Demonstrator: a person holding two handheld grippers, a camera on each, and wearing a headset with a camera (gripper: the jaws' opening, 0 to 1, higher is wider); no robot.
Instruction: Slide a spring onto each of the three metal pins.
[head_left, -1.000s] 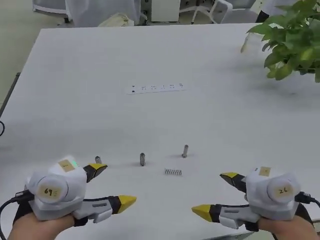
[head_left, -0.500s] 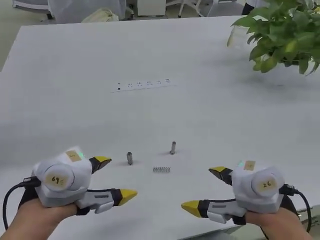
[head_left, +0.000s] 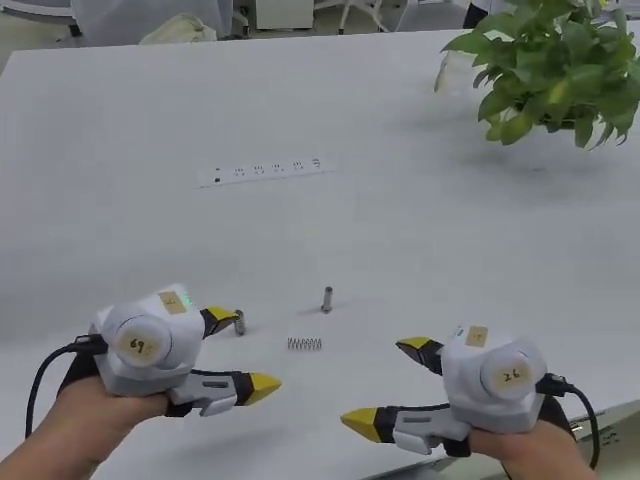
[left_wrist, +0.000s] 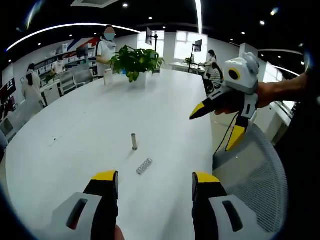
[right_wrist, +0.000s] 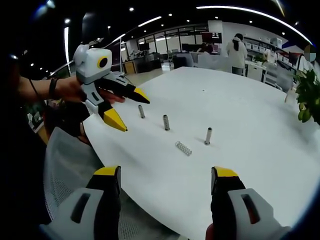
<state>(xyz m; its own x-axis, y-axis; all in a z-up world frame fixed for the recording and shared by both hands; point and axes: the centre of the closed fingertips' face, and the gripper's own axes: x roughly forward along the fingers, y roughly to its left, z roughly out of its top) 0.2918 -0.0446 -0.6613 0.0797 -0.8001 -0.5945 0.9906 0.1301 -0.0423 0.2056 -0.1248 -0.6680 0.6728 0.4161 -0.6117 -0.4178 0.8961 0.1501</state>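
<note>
Three short metal pins stand in a row on the white table. In the right gripper view two of them (right_wrist: 141, 111) (right_wrist: 166, 122) look ribbed with springs, and the third pin (right_wrist: 208, 135) is bare. A loose spring (head_left: 304, 344) lies flat in front of the bare pin (head_left: 327, 299). My left gripper (head_left: 250, 350) is open, its upper fingertip beside the middle pin (head_left: 239, 322); its body hides the leftmost pin in the head view. My right gripper (head_left: 378, 382) is open and empty, right of the loose spring (right_wrist: 183, 148).
A white power strip (head_left: 265, 170) lies farther back on the table. A potted plant (head_left: 550, 70) stands at the far right. The near table edge runs just under both grippers, with a grey mesh chair (left_wrist: 250, 170) beyond it. People stand in the background.
The head camera has shifted. My left gripper has moved right along the pin row and now covers the leftmost pin. Both grippers stay open; the loose spring has not moved.
</note>
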